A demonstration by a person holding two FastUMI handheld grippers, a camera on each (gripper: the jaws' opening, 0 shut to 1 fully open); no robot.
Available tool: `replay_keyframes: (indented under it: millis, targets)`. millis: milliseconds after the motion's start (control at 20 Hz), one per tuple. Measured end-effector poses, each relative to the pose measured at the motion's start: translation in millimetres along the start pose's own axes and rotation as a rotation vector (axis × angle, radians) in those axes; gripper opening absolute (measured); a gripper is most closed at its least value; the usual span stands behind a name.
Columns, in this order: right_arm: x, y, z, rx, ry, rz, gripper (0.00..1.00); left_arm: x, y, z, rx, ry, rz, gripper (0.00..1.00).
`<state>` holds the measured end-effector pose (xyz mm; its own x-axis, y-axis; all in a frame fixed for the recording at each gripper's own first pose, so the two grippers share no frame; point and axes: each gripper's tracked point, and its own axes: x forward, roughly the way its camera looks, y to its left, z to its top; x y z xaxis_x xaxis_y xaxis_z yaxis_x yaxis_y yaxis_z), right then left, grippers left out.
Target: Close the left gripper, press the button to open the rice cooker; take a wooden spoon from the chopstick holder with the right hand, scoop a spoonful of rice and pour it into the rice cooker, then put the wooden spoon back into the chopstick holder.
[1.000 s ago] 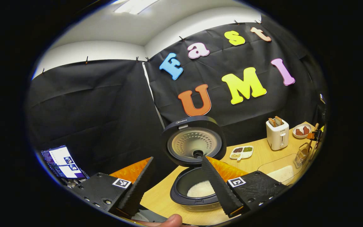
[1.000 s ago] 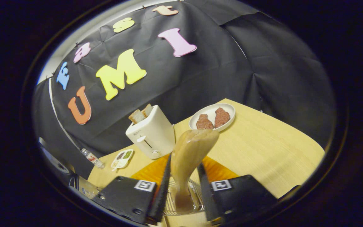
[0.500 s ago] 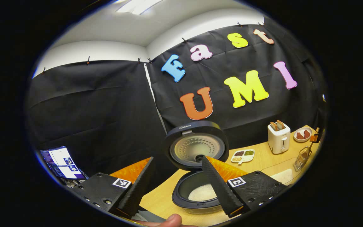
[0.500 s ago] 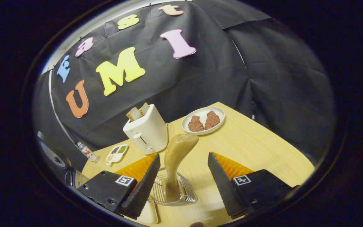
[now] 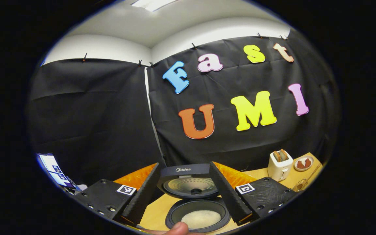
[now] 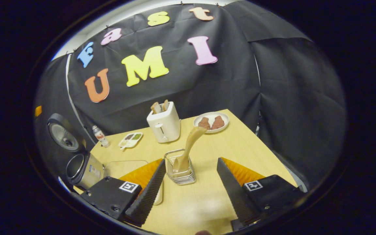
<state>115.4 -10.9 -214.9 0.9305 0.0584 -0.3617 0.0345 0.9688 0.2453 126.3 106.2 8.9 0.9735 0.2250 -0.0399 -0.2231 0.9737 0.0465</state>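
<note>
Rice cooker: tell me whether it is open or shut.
Open. The rice cooker has its lid raised, and white rice shows in the pot.

Toaster [image 6: 163, 122], meat plate [image 6: 211, 122], bottle [image 6: 100, 136]

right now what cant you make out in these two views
- Rice cooker front and button: left gripper view, cut off by the bottom edge and a fingertip.
- Wooden spoon lower end: right gripper view, hidden inside the chopstick holder.
- Divided dish contents: right gripper view, too small to tell.
- Clear container contents: right gripper view, hidden behind the right gripper.
</note>
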Motion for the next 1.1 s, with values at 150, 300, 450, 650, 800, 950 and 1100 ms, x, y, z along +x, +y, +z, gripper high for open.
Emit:
replay_keyframes:
  millis: [150,300,450,650,800,950,1100]
  targets:
    - [-23,21,-3,-0.020,0.018,0.045,0.96,38,-7,6,-0.097,0.064,-0.072,0.96]
    - [-38,33,-4,-0.056,0.028,0.066,1.00,74,-13,-7,-0.174,0.162,-0.107,0.96]
    - [-45,39,0,-0.078,0.029,0.071,1.00,99,0,-19,-0.180,0.210,-0.062,0.95]
    - [-44,41,2,-0.088,0.035,0.080,0.96,98,-4,-55,-0.110,0.333,-0.074,0.95]
    - [-47,45,1,-0.090,0.042,0.087,1.00,94,0,-63,-0.056,0.334,-0.069,0.97]
    - [-49,45,-3,-0.096,0.056,0.087,1.00,86,-5,-66,-0.064,0.344,-0.091,0.97]
    - [-52,44,-6,-0.094,0.070,0.086,1.00,72,-4,-74,-0.071,0.357,-0.090,0.98]
